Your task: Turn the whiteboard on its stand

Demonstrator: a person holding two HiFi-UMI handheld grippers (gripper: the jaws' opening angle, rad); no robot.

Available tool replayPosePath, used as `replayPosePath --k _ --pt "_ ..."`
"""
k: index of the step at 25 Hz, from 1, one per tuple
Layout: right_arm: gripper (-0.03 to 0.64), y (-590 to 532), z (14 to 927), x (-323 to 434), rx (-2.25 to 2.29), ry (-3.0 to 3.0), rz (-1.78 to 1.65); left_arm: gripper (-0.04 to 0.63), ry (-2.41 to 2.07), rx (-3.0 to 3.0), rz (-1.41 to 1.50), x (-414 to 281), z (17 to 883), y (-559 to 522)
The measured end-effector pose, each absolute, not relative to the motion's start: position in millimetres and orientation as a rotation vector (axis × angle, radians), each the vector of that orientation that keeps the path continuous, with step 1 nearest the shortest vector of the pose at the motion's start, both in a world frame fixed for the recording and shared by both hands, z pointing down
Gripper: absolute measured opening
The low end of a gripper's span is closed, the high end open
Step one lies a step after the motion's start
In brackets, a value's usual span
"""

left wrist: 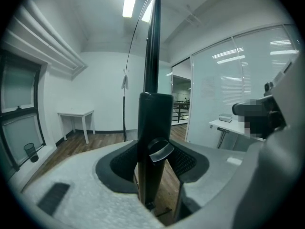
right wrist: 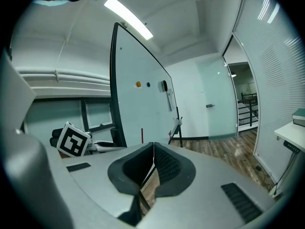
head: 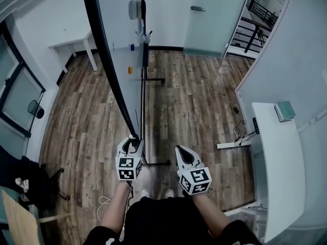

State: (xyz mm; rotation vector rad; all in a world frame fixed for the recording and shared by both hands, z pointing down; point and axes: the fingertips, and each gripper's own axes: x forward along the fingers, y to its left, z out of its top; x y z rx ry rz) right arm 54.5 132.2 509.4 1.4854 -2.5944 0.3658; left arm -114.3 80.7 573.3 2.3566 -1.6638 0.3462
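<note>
Whiteboard (head: 122, 34) stands on its wheeled stand (head: 156, 163) in the middle of the wooden floor (head: 204, 101). From above it is seen nearly edge-on, running from near centre to far left. It looks like a large, stiff panel, probably fairly heavy and slow to swing, with a smooth writing face that would give no purchase. The sensible hold is the black frame (head: 110, 70) at a near corner, where the leverage for turning is greatest.

The left tongs (head: 132, 142) are at that near corner. In the left gripper view the black frame bar (left wrist: 153, 123) fills the gap between the widely spread jaws, and both pads appear to press on it, so the board is judged clamped. A small lever (left wrist: 159, 151) sits on the bar right at the grip.

The right tongs (head: 185, 154) hang just right of the board's near end and apart from it. Their jaws are drawn almost together with nothing between them, and the board's face (right wrist: 138, 109) is ahead to their left.
</note>
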Motion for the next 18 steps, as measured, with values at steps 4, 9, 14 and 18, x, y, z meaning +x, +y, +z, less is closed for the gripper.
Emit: replayPosePath --k 4,9,14,18 --pt "0.014 132.1 511.1 48.1 1.485 -2.582 0.372 0.201 -1.639 2.353 0.369 -117.4 572.2 85.2" --pt "0.014 133.8 514.1 42.6 1.484 -2.573 0.385 0.201 -1.642 2.342 0.364 -121.3 571.7 92.5" --pt "0.014 138.1 518.6 38.7 1.470 -2.569 0.401 0.201 -1.626 2.335 0.380 -122.0 573.8 106.0" --pt "0.014 142.6 521.1 36.2 1.467 -2.569 0.410 0.202 -1.623 2.332 0.376 -122.6 573.5 114.8"
